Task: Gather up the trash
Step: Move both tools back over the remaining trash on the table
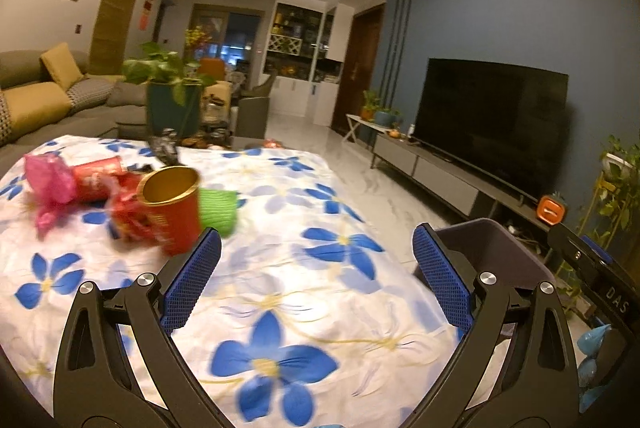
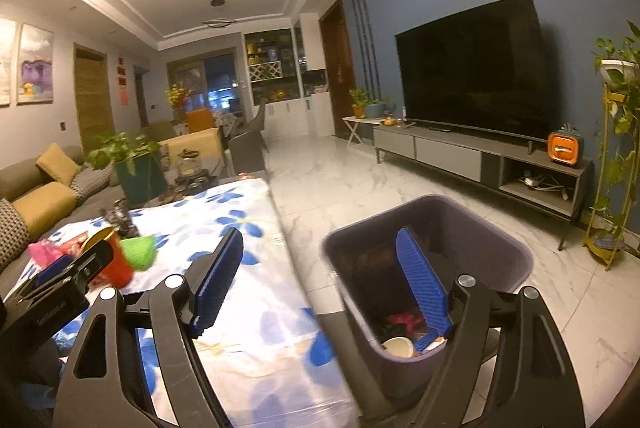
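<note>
On the flower-print tablecloth (image 1: 304, 292), a heap of trash lies at the far left: a pink wrapper (image 1: 48, 183), a red can on its side (image 1: 98, 171), an upright red tube with a gold inside (image 1: 172, 207), a crumpled red wrapper (image 1: 124, 216) and a green cup (image 1: 218, 211). My left gripper (image 1: 316, 268) is open and empty, just right of the tube. My right gripper (image 2: 320, 280) is open and empty, its right finger (image 2: 424, 284) over the purple bin (image 2: 480, 240). Inside the bin I see a white cup (image 2: 400, 346) and pink scraps (image 2: 402, 320).
The bin (image 1: 492, 248) stands on the marble floor by the table's right edge. A potted plant (image 1: 172, 103) and small dark items sit at the table's far end. A sofa runs along the left; a TV (image 2: 472, 71) on a low console (image 2: 480, 155) lines the right wall.
</note>
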Available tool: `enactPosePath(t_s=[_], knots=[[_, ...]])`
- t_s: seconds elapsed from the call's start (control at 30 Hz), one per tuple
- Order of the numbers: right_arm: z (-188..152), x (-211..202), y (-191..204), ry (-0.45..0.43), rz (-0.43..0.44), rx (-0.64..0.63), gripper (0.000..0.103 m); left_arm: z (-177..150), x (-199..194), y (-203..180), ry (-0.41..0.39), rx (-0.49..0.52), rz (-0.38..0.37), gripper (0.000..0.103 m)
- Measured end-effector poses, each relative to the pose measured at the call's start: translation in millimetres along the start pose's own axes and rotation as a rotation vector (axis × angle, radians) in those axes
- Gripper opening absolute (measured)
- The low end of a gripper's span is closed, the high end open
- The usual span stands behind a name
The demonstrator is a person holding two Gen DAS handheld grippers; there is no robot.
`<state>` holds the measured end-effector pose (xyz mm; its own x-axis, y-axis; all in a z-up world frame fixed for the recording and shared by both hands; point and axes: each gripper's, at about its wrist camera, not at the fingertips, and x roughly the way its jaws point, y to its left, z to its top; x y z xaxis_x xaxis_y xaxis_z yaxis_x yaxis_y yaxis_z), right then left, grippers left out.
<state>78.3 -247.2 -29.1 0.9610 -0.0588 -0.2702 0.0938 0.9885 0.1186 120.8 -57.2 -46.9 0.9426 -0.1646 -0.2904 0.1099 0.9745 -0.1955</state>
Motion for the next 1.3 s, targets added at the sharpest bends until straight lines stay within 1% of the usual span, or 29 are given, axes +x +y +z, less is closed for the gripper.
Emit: enactPosePath(t_s=[0.23, 0.4, 0.7, 0.97, 1.1, 1.3], knots=[[-7, 0, 45, 0.012, 0.083, -0.021, 0.077, 3, -20, 44, -0.016, -0.024, 0.085, 0.095], [-11, 3, 80, 0.023, 0.147, -0.044, 0.077, 5, -35, 79, -0.034, -0.032, 0.167, 0.095], [-20, 16, 152, 0.047, 0.278, -0.11, 0.077, 9, -55, 148, -0.051, -0.083, 0.304, 0.095], [-29, 35, 224, 0.084, 0.398, -0.168, 0.077, 15, -63, 196, -0.066, -0.11, 0.414, 0.095], [-33, 42, 257, 0.09, 0.436, -0.202, 0.077, 19, -64, 219, -0.074, -0.122, 0.466, 0.095], [-37, 57, 290, 0.104, 0.477, -0.21, 0.077, 26, -59, 253, -0.082, -0.117, 0.531, 0.095]])
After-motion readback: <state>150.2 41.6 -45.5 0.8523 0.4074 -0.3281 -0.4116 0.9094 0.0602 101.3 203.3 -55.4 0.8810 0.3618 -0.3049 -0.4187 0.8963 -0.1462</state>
